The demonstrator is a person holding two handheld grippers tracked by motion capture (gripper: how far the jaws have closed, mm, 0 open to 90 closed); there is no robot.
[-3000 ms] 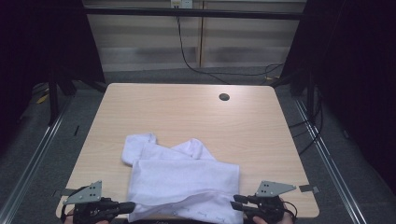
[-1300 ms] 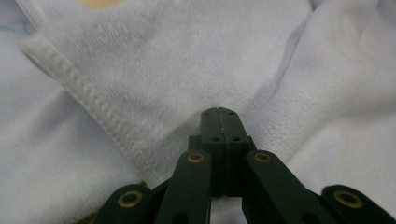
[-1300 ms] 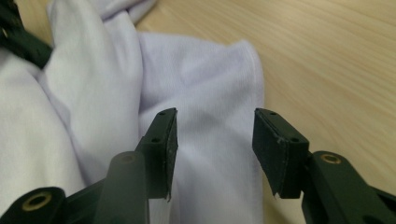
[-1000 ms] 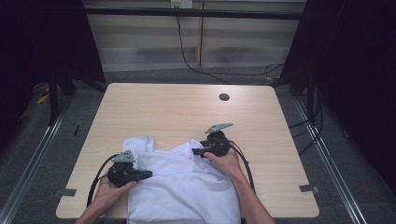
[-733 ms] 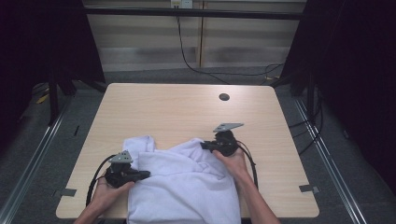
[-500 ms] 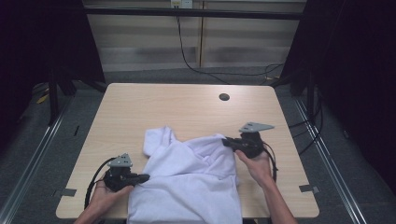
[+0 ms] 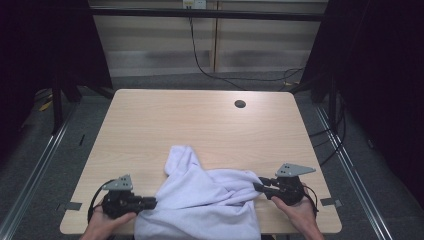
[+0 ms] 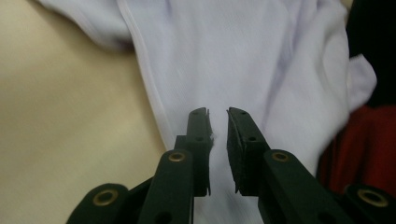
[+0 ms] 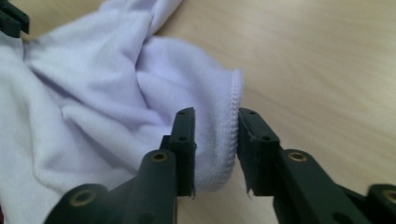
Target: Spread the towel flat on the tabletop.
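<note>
At the near edge of the wooden table (image 7: 150,120), around 6 o'clock, lies a white cloth (image 7: 205,200), soft and bunched up. Part of it hangs over the table edge toward the person. One floppy end of it sticks up toward 12 o'clock, near the middle of the table.

The left gripper (image 7: 150,202) sits at about 7 o'clock, held in the person's left hand (image 7: 102,225). Its two black jaws are nearly together, with a thin bit of the cloth between them.

The right gripper (image 7: 259,187) is at about 5 o'clock, held in the right hand (image 7: 297,212). Its jaws are clamped on the stitched hem of the cloth, and the hem bulges between them.

A small dark hole (image 7: 240,104) is in the table at about 1 o'clock, far from the cloth.
</note>
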